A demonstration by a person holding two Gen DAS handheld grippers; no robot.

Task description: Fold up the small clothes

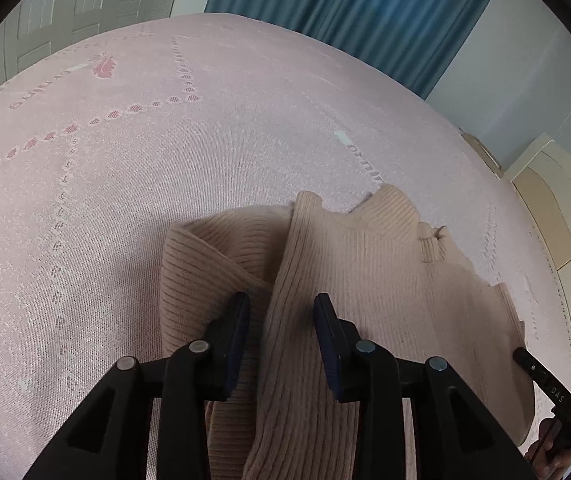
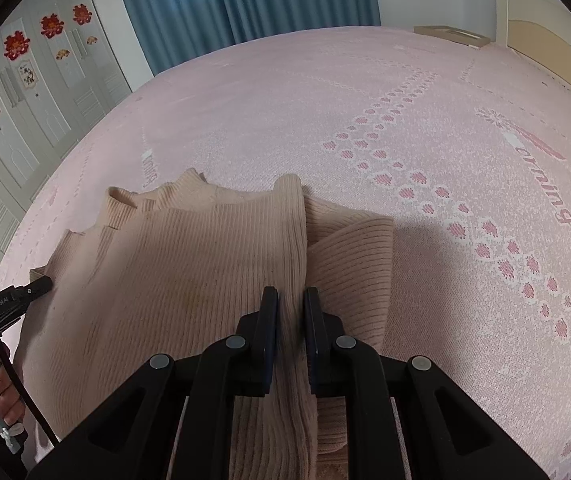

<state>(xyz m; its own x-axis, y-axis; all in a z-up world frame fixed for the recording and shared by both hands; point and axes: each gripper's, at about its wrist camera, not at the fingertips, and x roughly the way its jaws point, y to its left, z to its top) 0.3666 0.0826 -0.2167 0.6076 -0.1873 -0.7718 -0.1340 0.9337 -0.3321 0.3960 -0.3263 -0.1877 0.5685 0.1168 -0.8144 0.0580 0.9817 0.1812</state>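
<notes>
Bed [image 2: 269,92] with pink patterned cover fills both views. Blue curtains [image 2: 221,4] behind it, pale wall alongside. Grey-white wardrobe doors [image 2: 25,92] carry red paper cutouts [image 2: 51,26]. Cream headboard [image 2: 541,20] at far corner.

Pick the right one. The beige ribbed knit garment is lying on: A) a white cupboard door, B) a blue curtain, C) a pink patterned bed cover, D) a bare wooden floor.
C: the beige ribbed knit garment is spread over the pink patterned bed cover, whose paw-print rows run beside it.

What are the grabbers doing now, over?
Left gripper and right gripper both shut on beige sweater. Sweater half-lifted off pink bed. Nothing blocking.
</notes>
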